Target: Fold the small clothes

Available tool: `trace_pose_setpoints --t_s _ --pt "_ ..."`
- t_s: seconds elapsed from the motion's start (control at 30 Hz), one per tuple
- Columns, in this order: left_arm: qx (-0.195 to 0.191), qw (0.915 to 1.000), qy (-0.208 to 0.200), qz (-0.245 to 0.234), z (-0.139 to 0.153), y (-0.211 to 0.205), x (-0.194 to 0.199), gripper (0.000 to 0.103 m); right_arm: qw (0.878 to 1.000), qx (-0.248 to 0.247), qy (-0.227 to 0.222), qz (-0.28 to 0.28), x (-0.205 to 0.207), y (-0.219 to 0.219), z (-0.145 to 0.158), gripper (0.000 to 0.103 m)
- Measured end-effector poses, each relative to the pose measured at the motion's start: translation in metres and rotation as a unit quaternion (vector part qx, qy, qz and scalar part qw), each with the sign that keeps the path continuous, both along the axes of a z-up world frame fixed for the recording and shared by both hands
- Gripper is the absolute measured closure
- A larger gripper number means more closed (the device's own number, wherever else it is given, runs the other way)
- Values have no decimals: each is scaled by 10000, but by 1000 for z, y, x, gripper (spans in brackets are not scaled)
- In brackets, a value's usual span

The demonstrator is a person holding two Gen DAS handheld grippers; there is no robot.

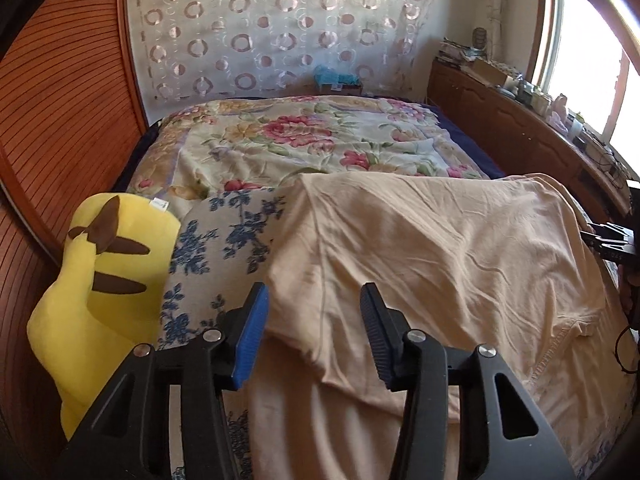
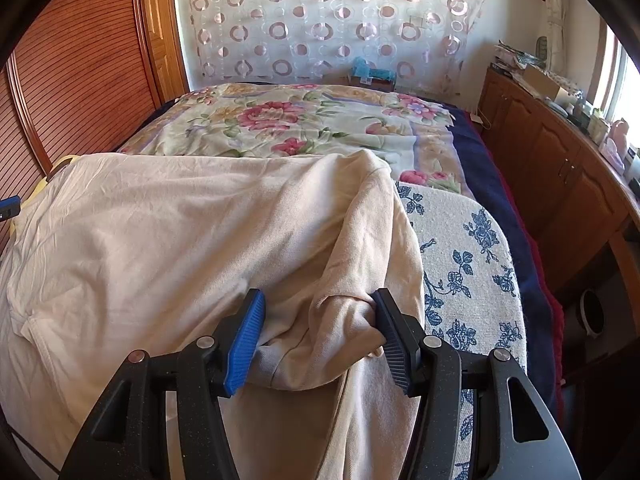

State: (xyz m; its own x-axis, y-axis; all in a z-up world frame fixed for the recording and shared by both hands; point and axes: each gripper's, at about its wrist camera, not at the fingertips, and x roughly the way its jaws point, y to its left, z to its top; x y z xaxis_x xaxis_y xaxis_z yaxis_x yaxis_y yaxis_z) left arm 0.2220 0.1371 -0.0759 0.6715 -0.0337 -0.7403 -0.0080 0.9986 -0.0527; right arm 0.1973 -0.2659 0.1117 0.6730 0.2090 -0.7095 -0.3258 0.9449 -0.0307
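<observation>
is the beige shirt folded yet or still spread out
Mostly spread: the shirt lies flat across the ironing board, with only its right edge bunched between the fingers of the open right claw.

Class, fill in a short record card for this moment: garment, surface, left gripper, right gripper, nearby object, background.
garment: cream shirt, spread out, wrinkled, one part bunched on the right
surface: blue-flowered board cover under the shirt
left gripper: open, over the shirt's near edge, gripping nothing
right gripper: open, jaws either side of the bunched cloth, not closed on it
nearby object: yellow plush toy, left of the board
background: flowered quilt on the bed
</observation>
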Motion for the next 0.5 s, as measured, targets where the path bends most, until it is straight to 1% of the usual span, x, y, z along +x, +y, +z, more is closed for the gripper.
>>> trace_pose_setpoints --t_s 0.07,0.2,0.37,0.4,0.43,0.5 --pt "17 9998 77 159 -6 9 -1 55 10000 -2 -1 1 0 0 0 45" --pt "-115 9996 156 229 -15 12 2 56 10000 -3 -1 4 0 0 0 45" --pt "-185 9995 234 77 -20 6 6 56 10000 -3 -3 7 0 0 0 45" --pt "-175 9996 204 10 -20 3 6 68 10000 -4 -3 7 0 0 0 45" --pt "-145 9997 189 -47 -20 0 7 86 10000 -4 -2 6 0 0 0 45" --pt "-51 9999 119 -58 -17 -3 6 92 10000 -4 -3 8 0 0 0 45"
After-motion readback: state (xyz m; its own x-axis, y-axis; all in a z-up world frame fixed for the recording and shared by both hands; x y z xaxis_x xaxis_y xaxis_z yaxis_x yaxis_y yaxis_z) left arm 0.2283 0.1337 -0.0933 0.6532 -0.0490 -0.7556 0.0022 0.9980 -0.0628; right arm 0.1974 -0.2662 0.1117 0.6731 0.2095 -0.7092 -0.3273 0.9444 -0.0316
